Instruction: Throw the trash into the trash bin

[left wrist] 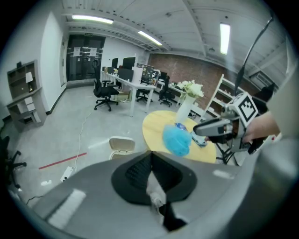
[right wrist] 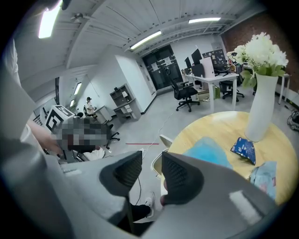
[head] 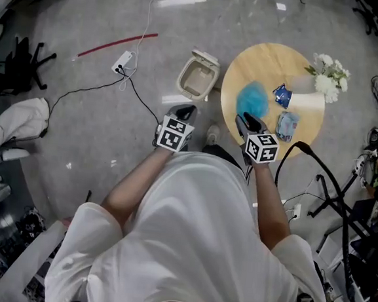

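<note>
Grey office floor (head: 98, 139) below, round wooden table (head: 249, 60) ahead-right. I'm holding both grippers out before chest, angling down. Left gripper (head: 184, 110) hovering near open trash bin (head: 196, 79), claw pressed together, empty. Right gripper (head: 249, 125) hanging over table's near edge, claw spread, nothing between. Blue crumpled trash (head: 253, 99) lying on table just beyond right gripper; blue wrapper (head: 282, 95), pale packet (head: 286, 125), white flower vase (head: 308, 101) sitting beside it. Trash bin standing on floor, just left of table.

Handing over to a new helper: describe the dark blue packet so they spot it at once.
Find the round wooden table by the beige trash bin. The dark blue packet lies flat at the foot of the white vase. It is smaller and darker than the fluffy blue wad and pale packet.
</note>
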`<state>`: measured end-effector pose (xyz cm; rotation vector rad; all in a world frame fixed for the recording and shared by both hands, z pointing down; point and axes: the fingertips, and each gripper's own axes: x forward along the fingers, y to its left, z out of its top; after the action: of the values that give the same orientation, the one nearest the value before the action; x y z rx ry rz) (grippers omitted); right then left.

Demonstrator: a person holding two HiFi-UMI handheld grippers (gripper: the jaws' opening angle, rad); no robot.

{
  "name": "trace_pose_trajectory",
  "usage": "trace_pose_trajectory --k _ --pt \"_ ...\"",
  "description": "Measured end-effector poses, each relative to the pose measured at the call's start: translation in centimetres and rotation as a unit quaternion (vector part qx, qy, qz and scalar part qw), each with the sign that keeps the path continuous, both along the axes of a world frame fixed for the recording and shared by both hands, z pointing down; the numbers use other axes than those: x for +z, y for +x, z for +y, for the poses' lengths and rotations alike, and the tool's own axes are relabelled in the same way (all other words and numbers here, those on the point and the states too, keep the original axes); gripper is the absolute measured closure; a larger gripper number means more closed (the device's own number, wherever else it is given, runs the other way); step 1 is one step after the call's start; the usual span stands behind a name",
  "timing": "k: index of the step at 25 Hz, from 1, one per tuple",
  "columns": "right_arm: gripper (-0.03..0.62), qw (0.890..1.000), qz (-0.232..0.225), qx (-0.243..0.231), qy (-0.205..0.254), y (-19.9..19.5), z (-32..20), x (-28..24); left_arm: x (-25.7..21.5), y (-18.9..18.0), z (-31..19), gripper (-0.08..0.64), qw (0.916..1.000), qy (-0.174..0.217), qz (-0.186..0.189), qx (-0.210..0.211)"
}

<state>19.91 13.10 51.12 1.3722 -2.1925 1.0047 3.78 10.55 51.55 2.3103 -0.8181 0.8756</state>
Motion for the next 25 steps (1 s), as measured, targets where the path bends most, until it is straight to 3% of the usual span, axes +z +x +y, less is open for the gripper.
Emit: trace_pose_trajectory --k 16,25 --pt "0.483 0.999 -0.025 -0.028 0.016 -3.0 1.5 -1.0 -0.5 -1.9 0.2 0.555 0.9998 0.012 -0.014 -0.008" --pt "0.483 0.999 -0.022 -0.029 0.015 -3.0 1.8 -1.3 -1.1 -1.4 0.5 0.555 0.9996 0.005 0.023 -0.013"
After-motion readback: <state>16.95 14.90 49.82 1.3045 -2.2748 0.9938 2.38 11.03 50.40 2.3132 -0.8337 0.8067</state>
